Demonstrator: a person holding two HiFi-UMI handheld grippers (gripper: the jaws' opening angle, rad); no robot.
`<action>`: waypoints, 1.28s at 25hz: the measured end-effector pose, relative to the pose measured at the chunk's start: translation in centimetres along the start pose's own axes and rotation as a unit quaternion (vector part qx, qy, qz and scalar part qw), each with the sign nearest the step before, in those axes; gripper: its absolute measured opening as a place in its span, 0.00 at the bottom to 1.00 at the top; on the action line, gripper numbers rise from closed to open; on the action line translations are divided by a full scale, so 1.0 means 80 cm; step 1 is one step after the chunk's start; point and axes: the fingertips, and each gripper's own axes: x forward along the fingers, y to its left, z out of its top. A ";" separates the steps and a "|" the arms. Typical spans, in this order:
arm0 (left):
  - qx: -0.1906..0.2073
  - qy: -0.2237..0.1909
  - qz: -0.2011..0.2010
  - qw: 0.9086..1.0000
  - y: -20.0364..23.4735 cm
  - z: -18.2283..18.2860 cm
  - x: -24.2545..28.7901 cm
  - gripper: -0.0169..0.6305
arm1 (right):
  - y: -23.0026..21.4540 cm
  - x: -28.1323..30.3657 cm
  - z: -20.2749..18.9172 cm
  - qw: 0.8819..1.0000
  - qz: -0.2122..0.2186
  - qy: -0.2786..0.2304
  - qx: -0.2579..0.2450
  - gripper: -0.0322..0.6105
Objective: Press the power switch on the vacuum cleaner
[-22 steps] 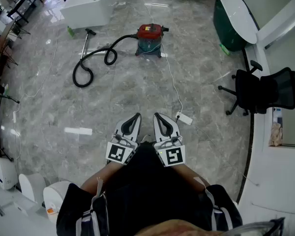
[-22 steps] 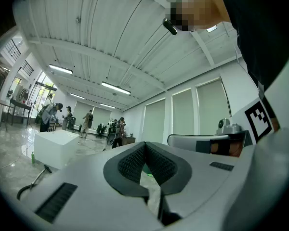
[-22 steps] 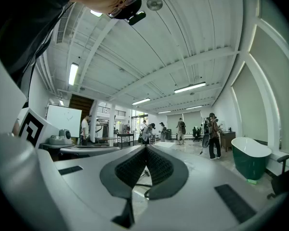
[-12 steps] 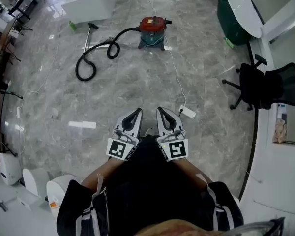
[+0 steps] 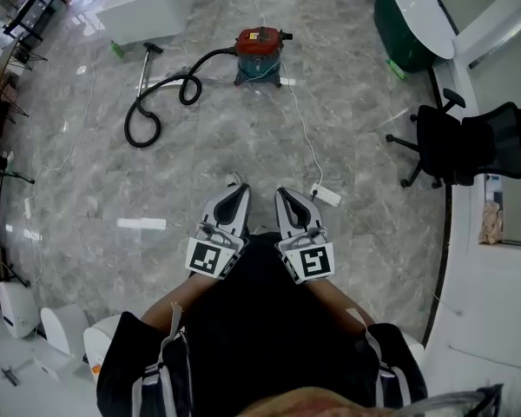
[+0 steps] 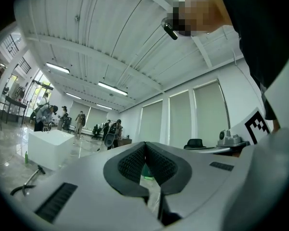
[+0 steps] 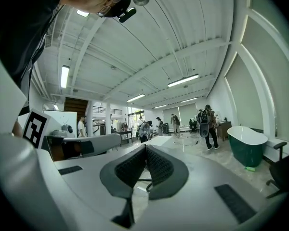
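The vacuum cleaner is a canister unit with a red lid on a teal drum, standing upright on the floor, well apart from the green bathtub. Its black hose loops away from the bathtub and ends in a metal wand. The power switch cannot be made out.

On the vacuum cleaner we cannot pick out any switch — its red top is too small in the head view. The green bathtub and the white counter both run off that view's top edge. Past the left gripper, whose tips meet, only a green sliver shows through the gap — we cannot tell what it is. The distant people in both gripper views are too small to make out.
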 end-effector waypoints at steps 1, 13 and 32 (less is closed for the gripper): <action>-0.002 0.003 -0.003 1.000 0.000 -0.003 0.007 0.05 | -0.008 0.001 0.000 1.000 -0.006 0.000 0.004 0.07; -0.032 0.010 -0.030 0.999 0.054 -0.021 0.096 0.05 | -0.084 0.076 -0.002 0.999 -0.047 0.010 0.015 0.07; -0.064 0.045 -0.051 0.996 0.383 -0.010 0.355 0.05 | -0.158 0.513 0.073 0.995 -0.021 0.022 -0.096 0.07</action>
